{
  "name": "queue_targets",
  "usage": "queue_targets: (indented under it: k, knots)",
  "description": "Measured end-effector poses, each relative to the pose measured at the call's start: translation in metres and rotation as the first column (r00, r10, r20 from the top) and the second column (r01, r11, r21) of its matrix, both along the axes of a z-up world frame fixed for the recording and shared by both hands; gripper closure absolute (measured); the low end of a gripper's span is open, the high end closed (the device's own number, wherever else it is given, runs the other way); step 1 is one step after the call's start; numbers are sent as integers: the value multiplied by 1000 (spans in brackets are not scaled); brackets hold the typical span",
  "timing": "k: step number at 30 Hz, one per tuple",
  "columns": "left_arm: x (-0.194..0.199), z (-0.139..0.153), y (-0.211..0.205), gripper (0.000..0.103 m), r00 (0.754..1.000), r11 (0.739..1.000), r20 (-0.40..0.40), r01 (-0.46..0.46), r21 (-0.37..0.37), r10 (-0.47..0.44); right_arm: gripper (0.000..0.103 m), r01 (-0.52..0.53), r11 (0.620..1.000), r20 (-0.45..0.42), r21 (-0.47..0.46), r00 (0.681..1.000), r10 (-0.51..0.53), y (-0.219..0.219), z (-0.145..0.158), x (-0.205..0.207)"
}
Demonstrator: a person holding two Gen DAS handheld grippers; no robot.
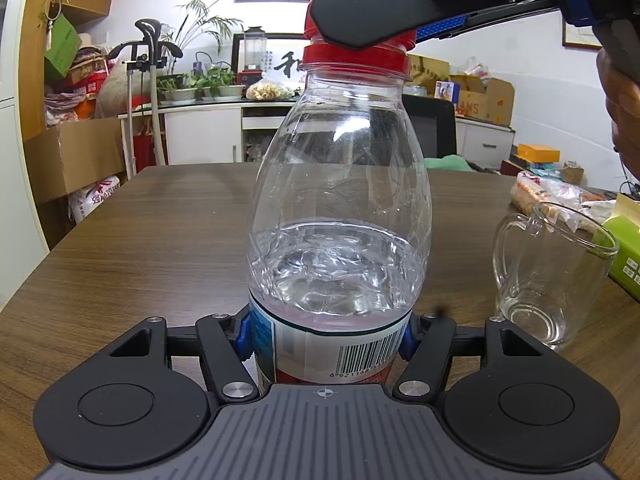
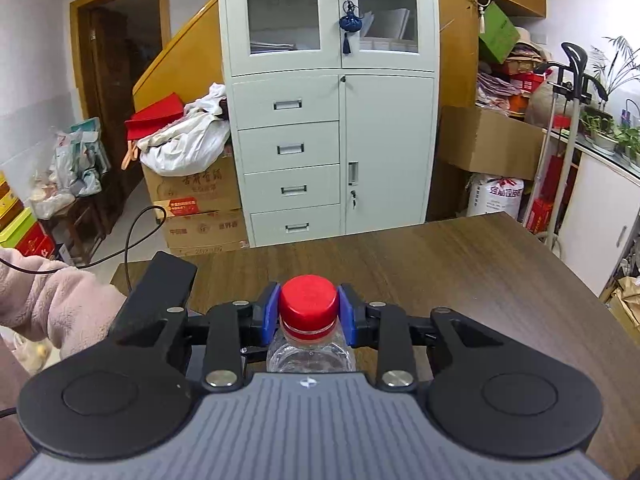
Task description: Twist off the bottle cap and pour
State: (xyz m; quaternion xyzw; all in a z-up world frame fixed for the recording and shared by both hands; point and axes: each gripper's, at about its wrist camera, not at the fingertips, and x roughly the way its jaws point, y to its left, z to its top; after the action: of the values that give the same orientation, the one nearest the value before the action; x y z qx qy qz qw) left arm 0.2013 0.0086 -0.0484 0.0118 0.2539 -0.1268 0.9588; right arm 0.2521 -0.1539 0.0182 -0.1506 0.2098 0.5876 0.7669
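Both jaws are clamping: left gripper [image 1: 326, 340] squeezing the thin, crushable, part-full bottle [image 1: 340, 208] low at its label mid-tabletop, right gripper [image 2: 308, 312] pinching the cap [image 2: 307, 300], mug [image 1: 548, 272] nearby.

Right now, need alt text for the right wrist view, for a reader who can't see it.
The right gripper is shut on the red cap of a clear plastic bottle, blue pads pressing both sides. Behind lie a brown wooden table and a grey cabinet; a pink fleece sleeve enters at left.
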Motion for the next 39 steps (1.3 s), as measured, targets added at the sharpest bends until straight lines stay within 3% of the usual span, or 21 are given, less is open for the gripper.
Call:
queue_targets:
  k: [10, 12, 14, 17, 22, 27, 30, 32, 34, 39]
  knots:
    - [-2, 0, -2, 40, 1000, 1000, 4, 0, 5, 0, 63, 45, 997, -4, 70, 999, -45, -25, -2, 0]
    - [-2, 0, -2, 40, 1000, 1000, 5, 0, 4, 0, 49, 72, 994, -1, 86, 997, -72, -28, -3, -3]
    - [-3, 1, -3, 39, 1000, 1000, 8, 0, 7, 0, 27, 128, 985, 1, 115, 992, -129, -24, -6, -10]
    - [-4, 1, -3, 39, 1000, 1000, 14, -2, 12, 2, 13, 211, 965, 2, 158, 977, -214, -19, -10, -21]
    - [-6, 1, -4, 38, 1000, 1000, 16, -5, 13, 5, 13, 343, 911, -6, 230, 936, -351, -11, -16, -40]
    - [-11, 1, -5, 38, 1000, 1000, 22, -8, 16, 7, 17, 474, 829, -35, 297, 873, -487, -2, -23, -57]
    - [-12, 0, -4, 37, 1000, 1000, 21, -10, 12, 10, 30, 573, 770, -34, 280, 808, -589, 6, -31, -60]
    - [-13, 0, -5, 37, 1000, 1000, 20, -11, 12, 11, 49, 602, 756, -18, 258, 785, -619, 12, -35, -59]
    - [-13, 1, -4, 37, 1000, 1000, 21, -12, 12, 11, 61, 624, 744, -25, 240, 770, -638, 23, -38, -57]
    - [-13, 2, -4, 37, 1000, 1000, 24, -12, 9, 12, 62, 646, 729, 29, 226, 744, -668, 40, -41, -53]
